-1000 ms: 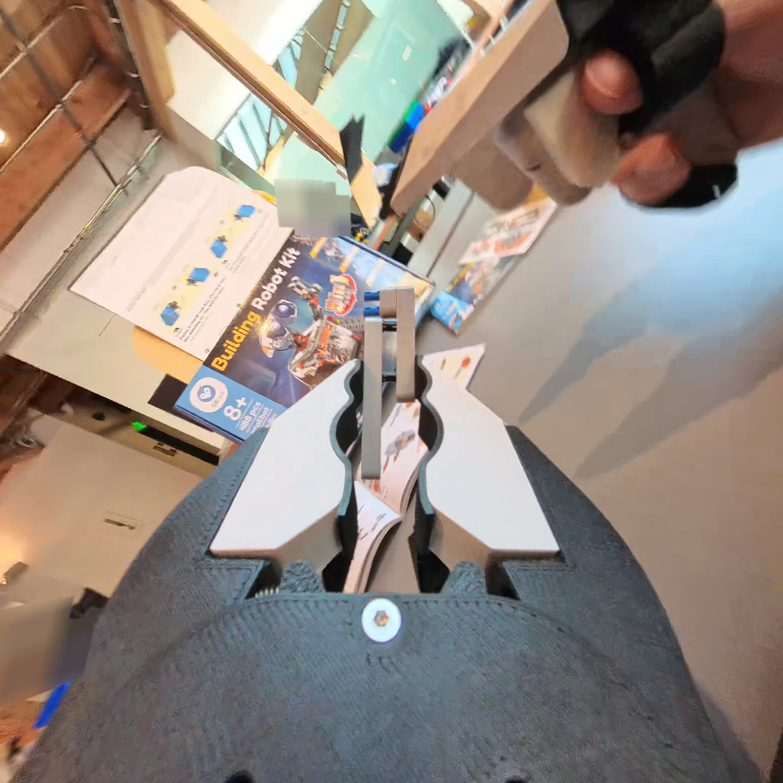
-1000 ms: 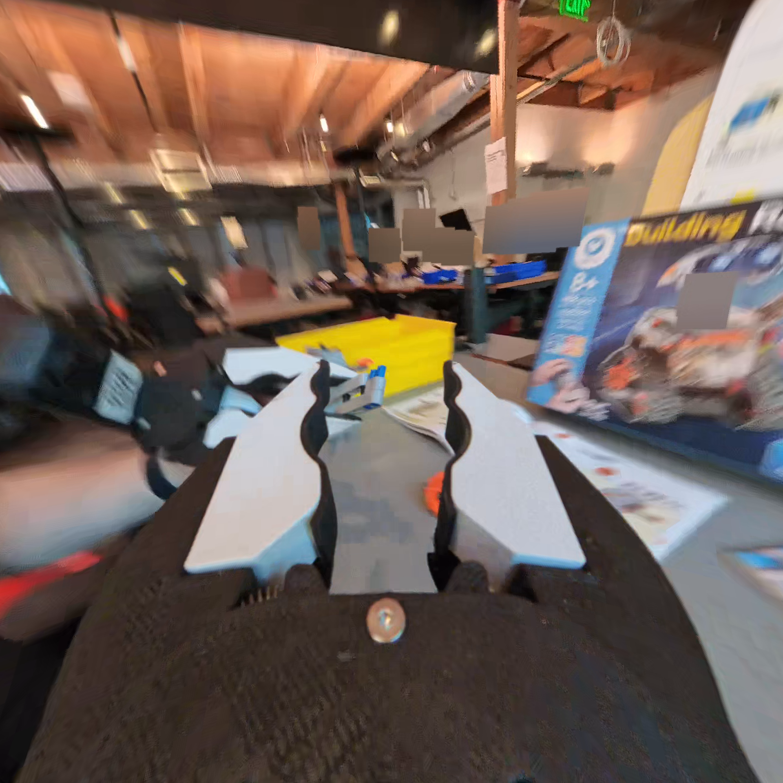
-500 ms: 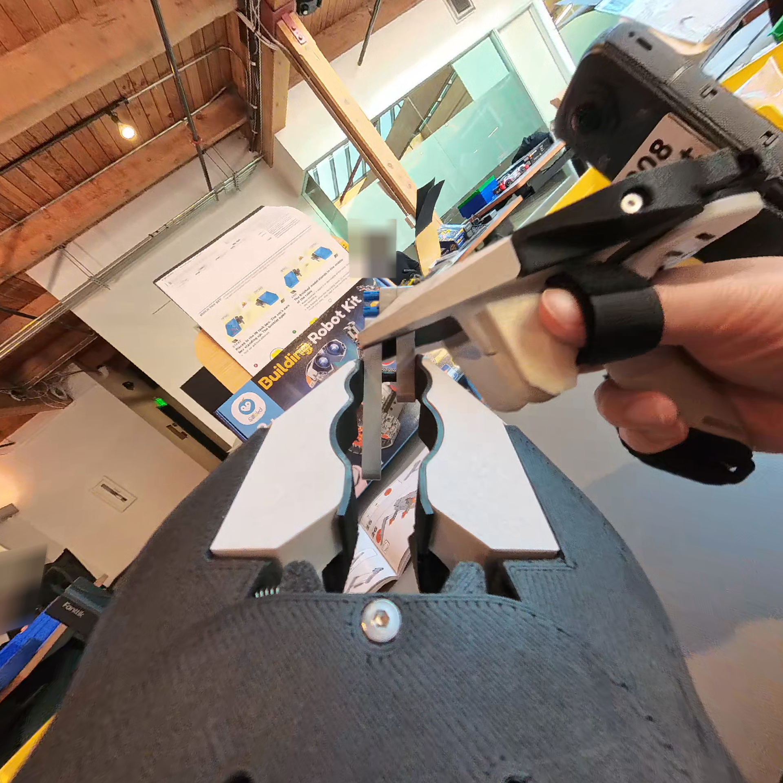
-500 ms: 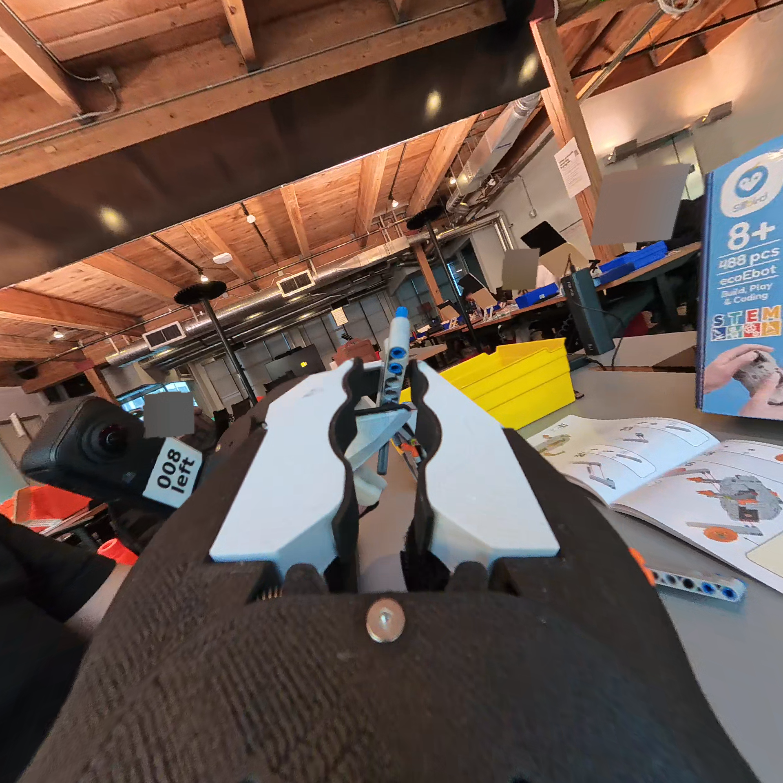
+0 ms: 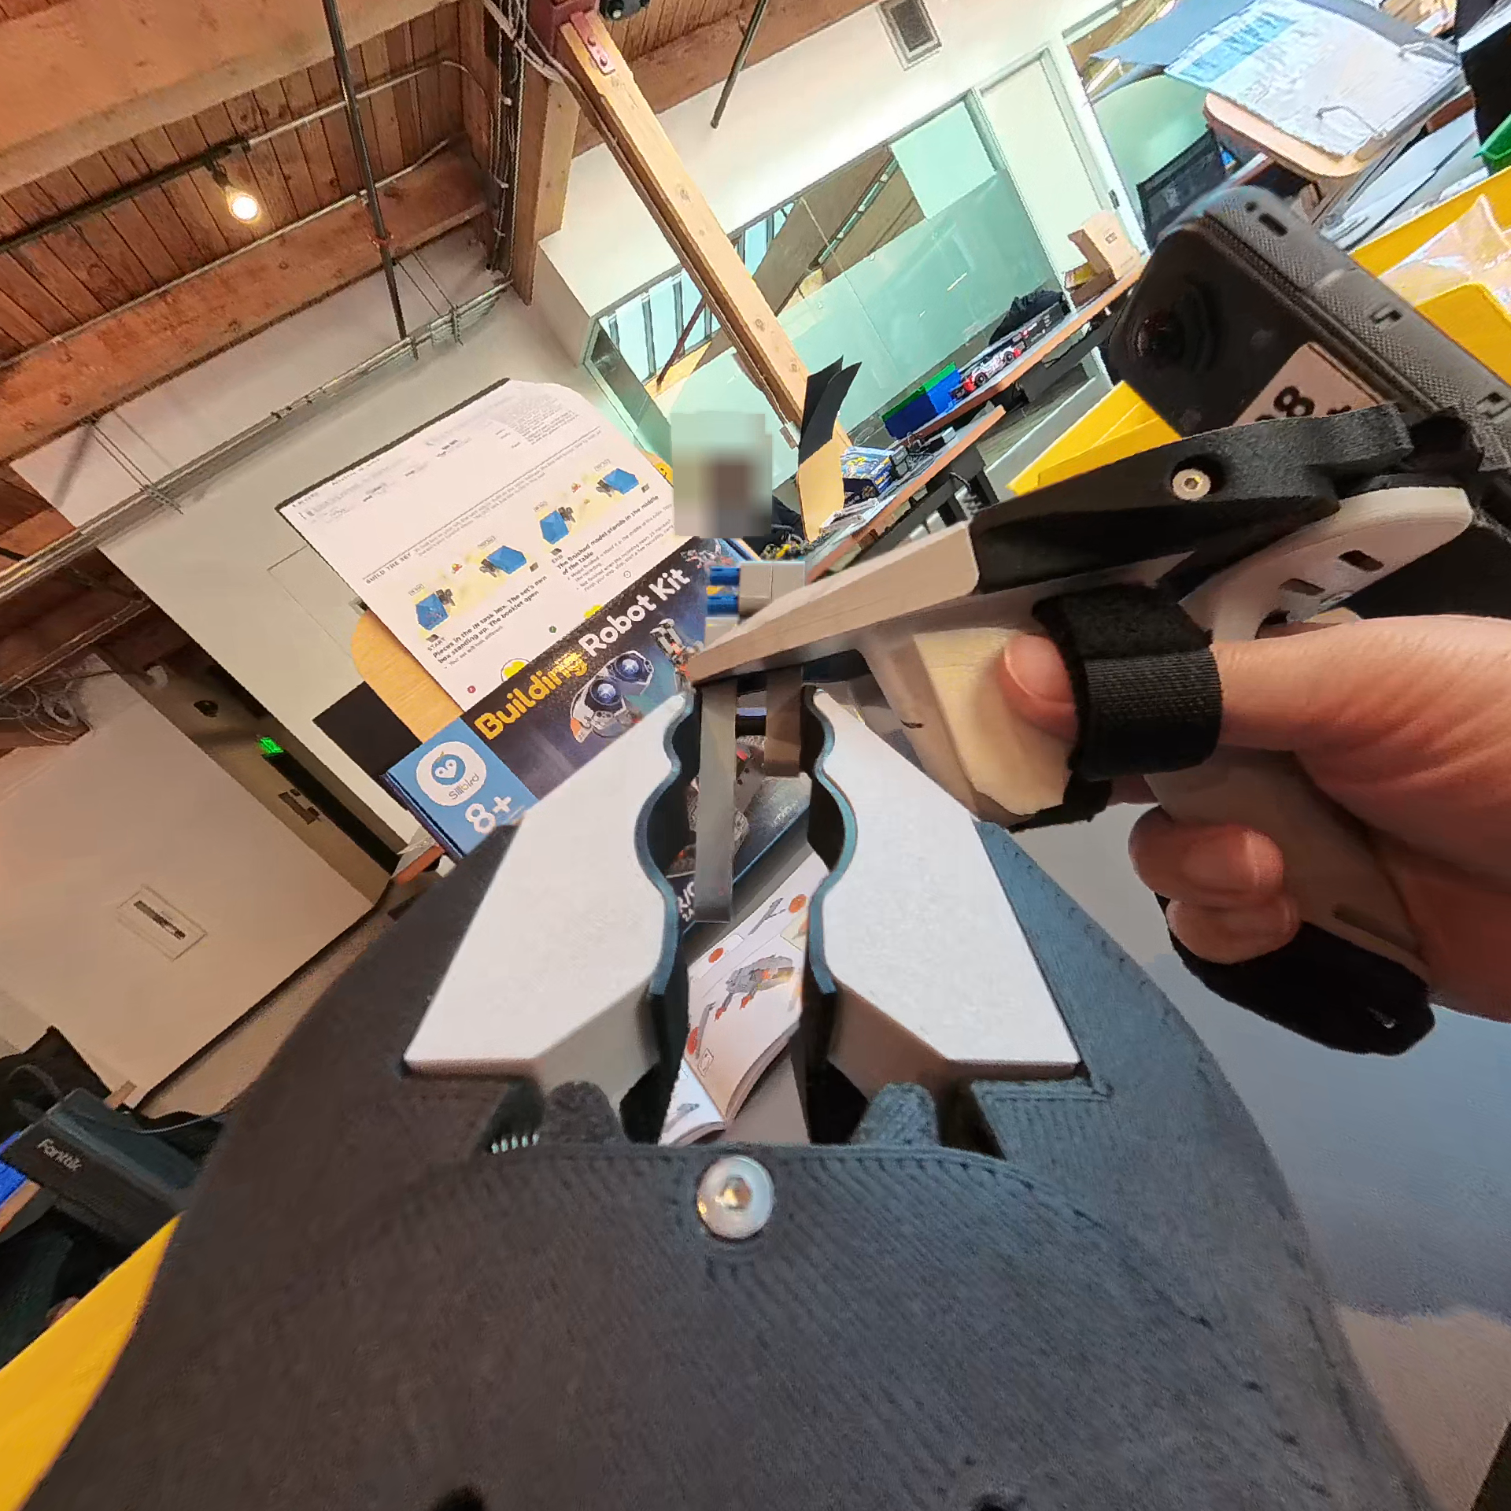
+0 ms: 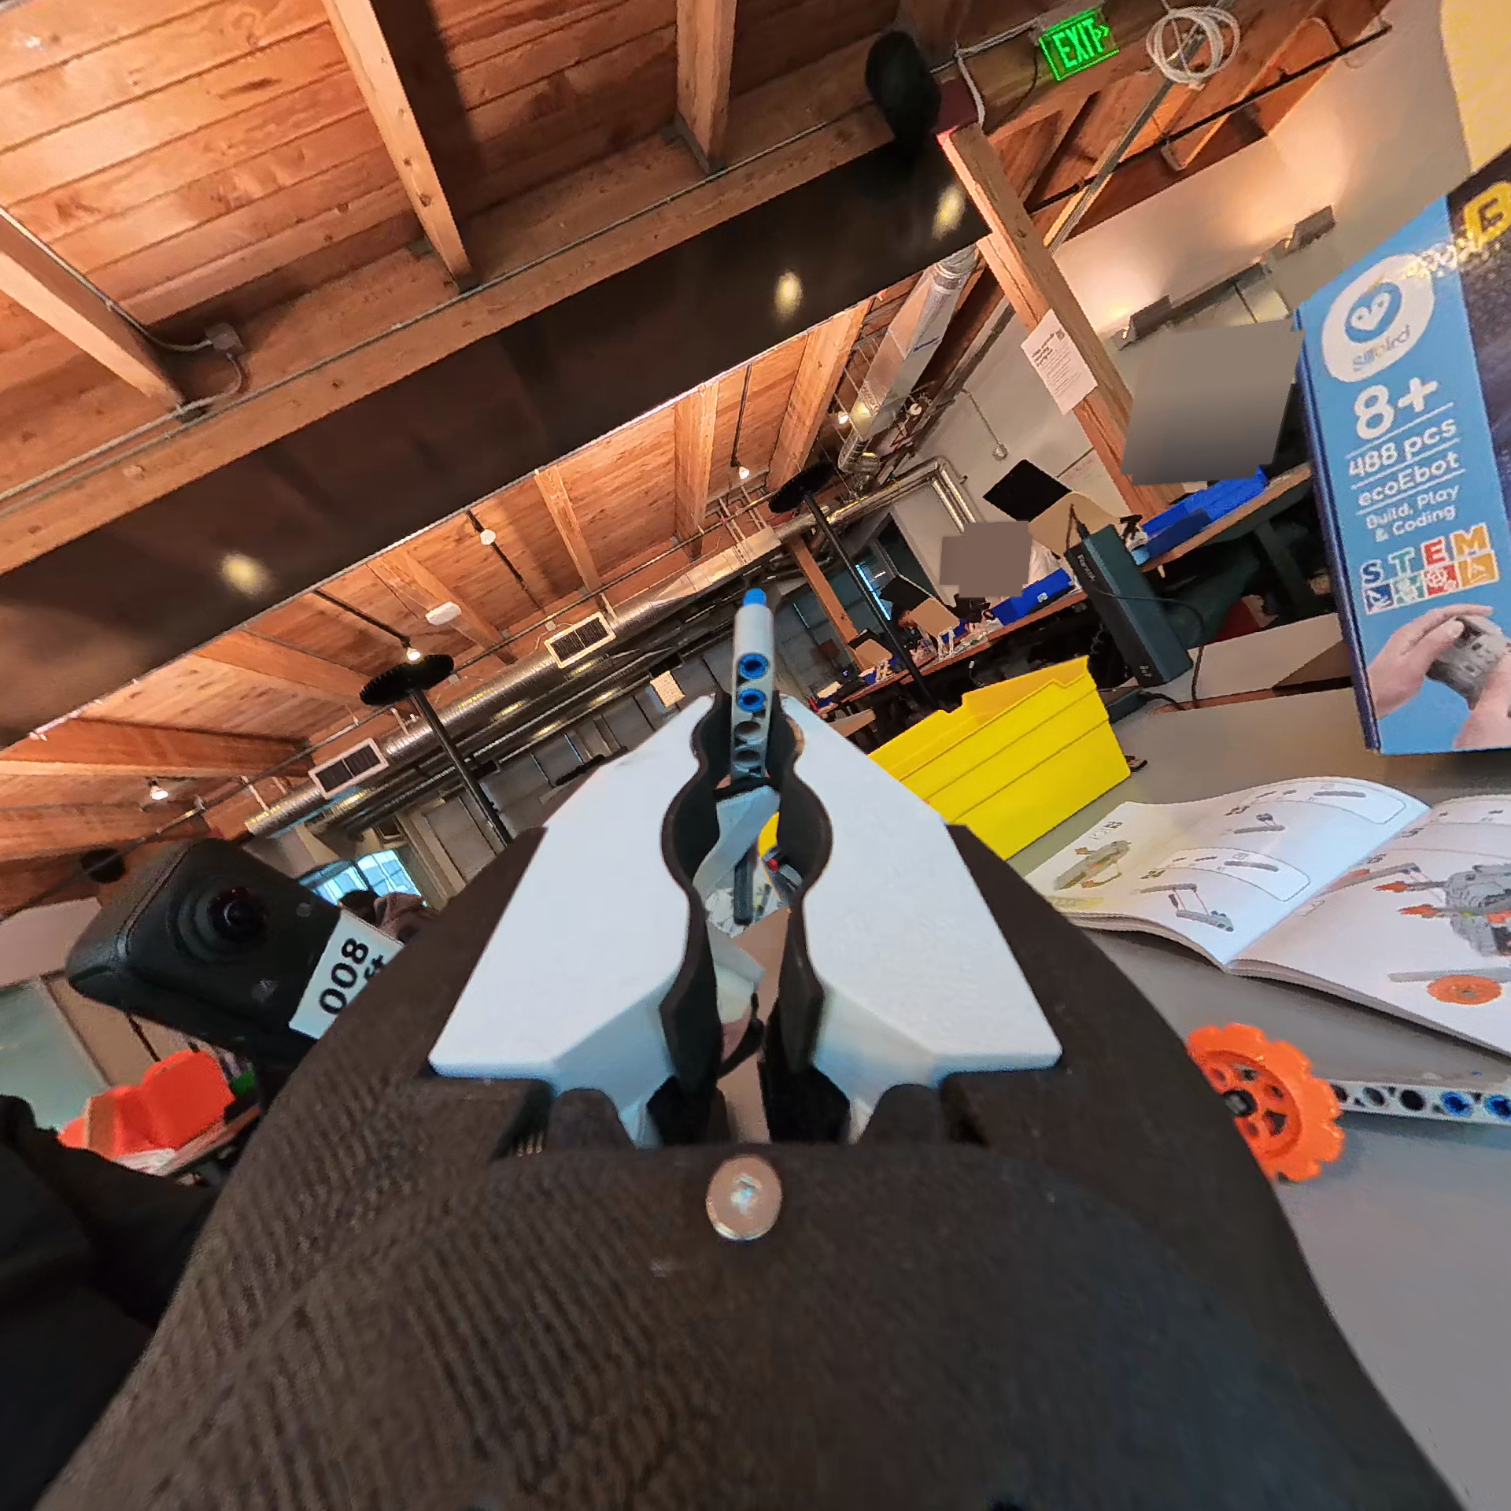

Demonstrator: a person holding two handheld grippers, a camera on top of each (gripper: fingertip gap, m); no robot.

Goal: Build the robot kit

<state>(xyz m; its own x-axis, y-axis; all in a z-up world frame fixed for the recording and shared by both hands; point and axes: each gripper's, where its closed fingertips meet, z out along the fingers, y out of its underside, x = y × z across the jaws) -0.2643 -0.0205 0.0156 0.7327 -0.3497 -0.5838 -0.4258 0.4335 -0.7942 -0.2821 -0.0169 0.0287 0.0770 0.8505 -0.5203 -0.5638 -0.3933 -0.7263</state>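
Right gripper clamps a grey beam assembly; left gripper grips its lower beams, partly hidden; only the right wrist view shows an orange gear near the booklet.

My left gripper and right gripper are raised, tips crossing, both clamped narrowly; my hand squeezes the right trigger.

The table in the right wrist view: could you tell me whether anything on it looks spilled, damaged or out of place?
Nothing looks spilled or broken. An orange gear and a grey beam with blue pins lie loose on the table beside the open instruction booklet. Both grippers are shut on one grey beam assembly.
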